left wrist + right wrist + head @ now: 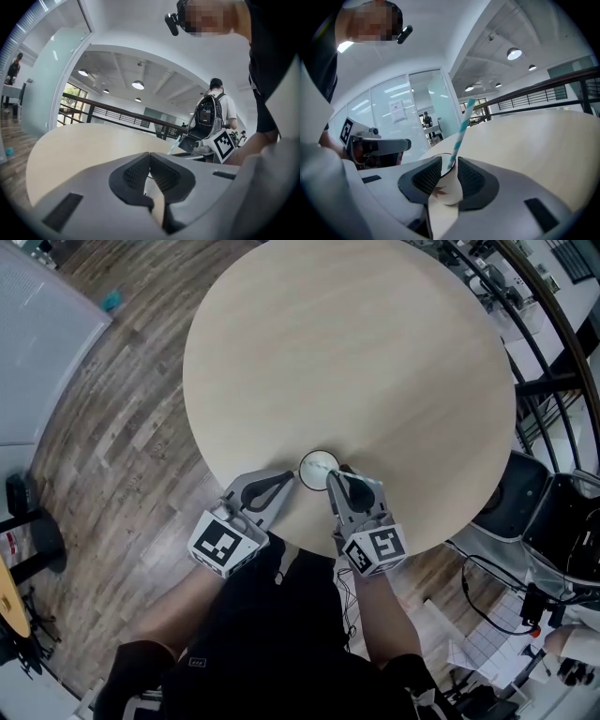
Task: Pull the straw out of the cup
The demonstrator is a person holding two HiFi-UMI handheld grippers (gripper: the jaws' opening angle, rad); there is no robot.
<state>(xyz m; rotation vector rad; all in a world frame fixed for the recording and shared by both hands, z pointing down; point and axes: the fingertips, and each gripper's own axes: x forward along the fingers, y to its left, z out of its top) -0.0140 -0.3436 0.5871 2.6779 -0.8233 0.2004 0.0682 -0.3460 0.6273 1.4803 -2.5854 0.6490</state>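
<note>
While the right gripper [449, 161] has its two grey jaws pressed against opposite sides of the white paper cup [446, 188], the teal-and-white striped paper straw [461, 130] stands free in that cup. It rises from the rim between the jaw tips and leans up and to the right, well clear of the ribbed pads. Neither gripper touches it. A small reddish leaf mark shows on the cup wall, low in the gap between the jaws.

From the head view, the cup sits near the close edge of the round pale wooden bench [356, 352], with its open mouth facing up. The right gripper reaches it from the person's side, and the rim shows just past its tips. The straw itself is too thin to make out from there.

The left gripper [149, 154] has its jaws together, tip against tip, with nothing held between them. In the head view its tips lie on the bench just beside the cup's left side; whether they touch the cup I cannot tell. In the left gripper view, only the straw's teal top pokes above that gripper's right jaw, a little beyond its tips and off to the right, with the right gripper's marker cube behind it.

Around the bench lies a grey-brown plank floor [112, 446]. In the left gripper view a person with a dark backpack [212, 112] stands in the background by a dark railing.
</note>
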